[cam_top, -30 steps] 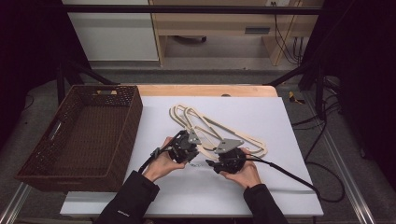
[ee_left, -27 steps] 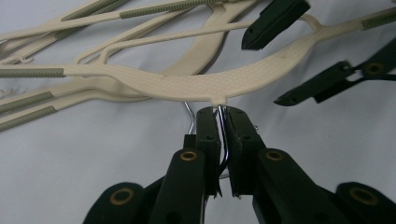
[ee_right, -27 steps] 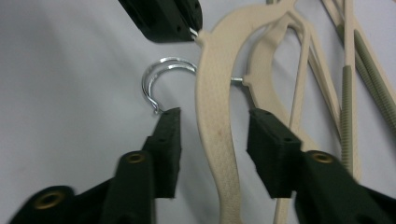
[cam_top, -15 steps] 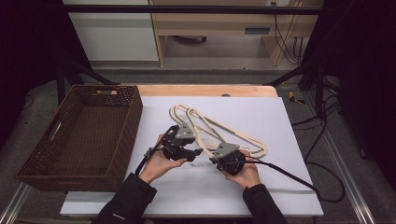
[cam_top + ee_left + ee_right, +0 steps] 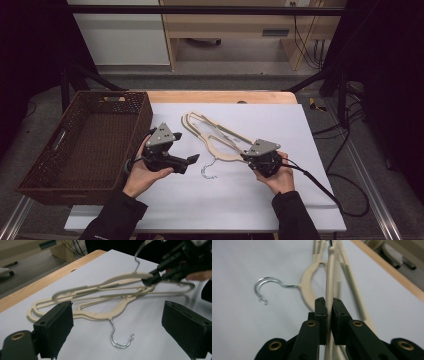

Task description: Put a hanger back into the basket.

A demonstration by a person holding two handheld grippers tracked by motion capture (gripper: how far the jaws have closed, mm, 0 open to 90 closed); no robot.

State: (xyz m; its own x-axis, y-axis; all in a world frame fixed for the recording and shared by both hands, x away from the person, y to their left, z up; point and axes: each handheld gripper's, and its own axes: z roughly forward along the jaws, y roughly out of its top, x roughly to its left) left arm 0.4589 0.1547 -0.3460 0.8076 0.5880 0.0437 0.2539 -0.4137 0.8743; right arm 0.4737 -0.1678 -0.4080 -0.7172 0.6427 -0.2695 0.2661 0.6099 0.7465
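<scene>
Now hanger (image 5: pixel 329 277) pinched inside right gripper (image 5: pixel 329 305).

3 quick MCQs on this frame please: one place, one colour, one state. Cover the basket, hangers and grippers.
1. Where is the dark brown woven basket?
A. At the table's left edge
B. At the table's right edge
C. On the floor behind the table

2. What colour are the plastic hangers?
A. Red
B. Cream
C. Blue

3. How do the grippers stand?
A. Both open
B. Left shut on a hanger, right open
C. Left open, right shut on a hanger

Answers:
1 A: the high view shows it left of the white table top.
2 B: cream arms with silver hooks.
3 C: the left gripper has wide, empty jaws; the right gripper clamps a hanger arm.
</scene>
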